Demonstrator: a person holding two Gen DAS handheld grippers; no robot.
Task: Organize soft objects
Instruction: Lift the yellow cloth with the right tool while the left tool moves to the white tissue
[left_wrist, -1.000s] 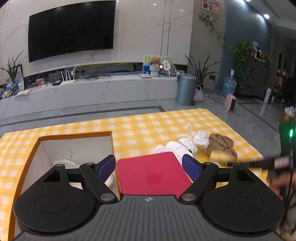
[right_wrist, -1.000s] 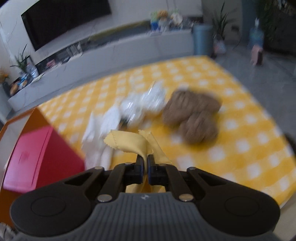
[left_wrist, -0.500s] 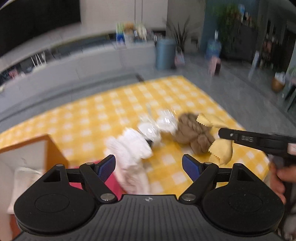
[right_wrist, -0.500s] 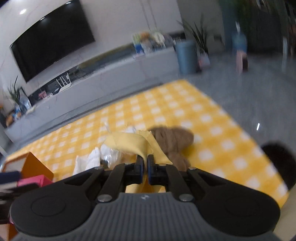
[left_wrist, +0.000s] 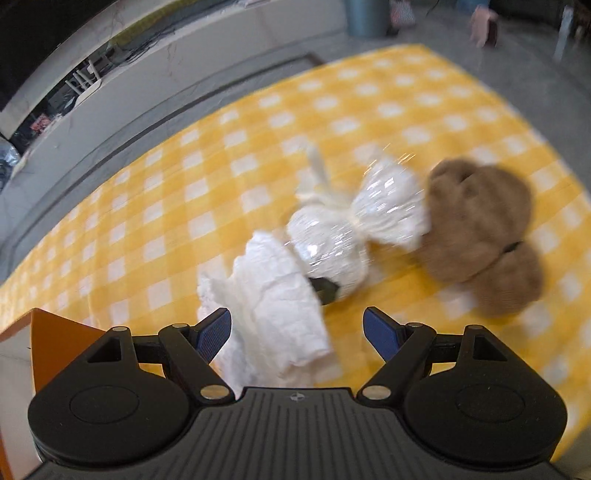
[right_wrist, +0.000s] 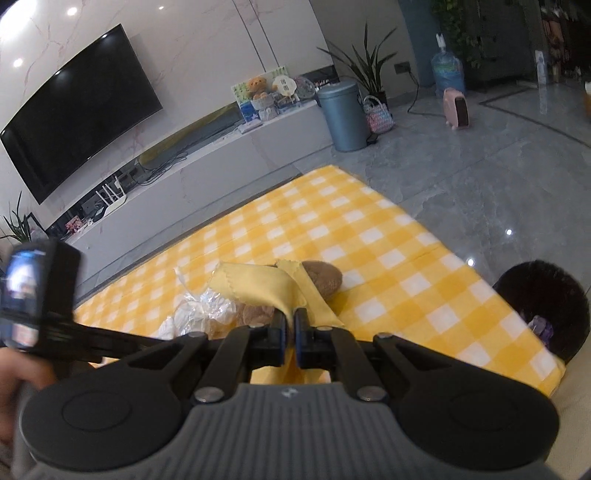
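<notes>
My left gripper (left_wrist: 297, 330) is open and empty, just above a crumpled white cloth (left_wrist: 269, 314) on the yellow checked tablecloth (left_wrist: 207, 177). Beyond the cloth lie a white bundle wrapped in clear plastic (left_wrist: 354, 229) and a brown plush item (left_wrist: 484, 236). My right gripper (right_wrist: 290, 334) is shut on a yellow cloth (right_wrist: 258, 286) and holds it above the table. Below it the plastic-wrapped bundle (right_wrist: 201, 308) and the brown plush item (right_wrist: 323, 278) show. The left gripper's body (right_wrist: 40, 295) crosses the left side of the right wrist view.
An orange box corner (left_wrist: 55, 339) sits at the left edge of the left wrist view. The table's right edge (right_wrist: 480, 273) drops to a grey floor. A dark furry object (right_wrist: 543, 299) lies beside the table. A TV, a low cabinet and a bin (right_wrist: 341, 116) stand far behind.
My left gripper has swung right from the orange box and red item, and down toward the white cloth. My right gripper has lifted the yellow cloth higher and tilted.
</notes>
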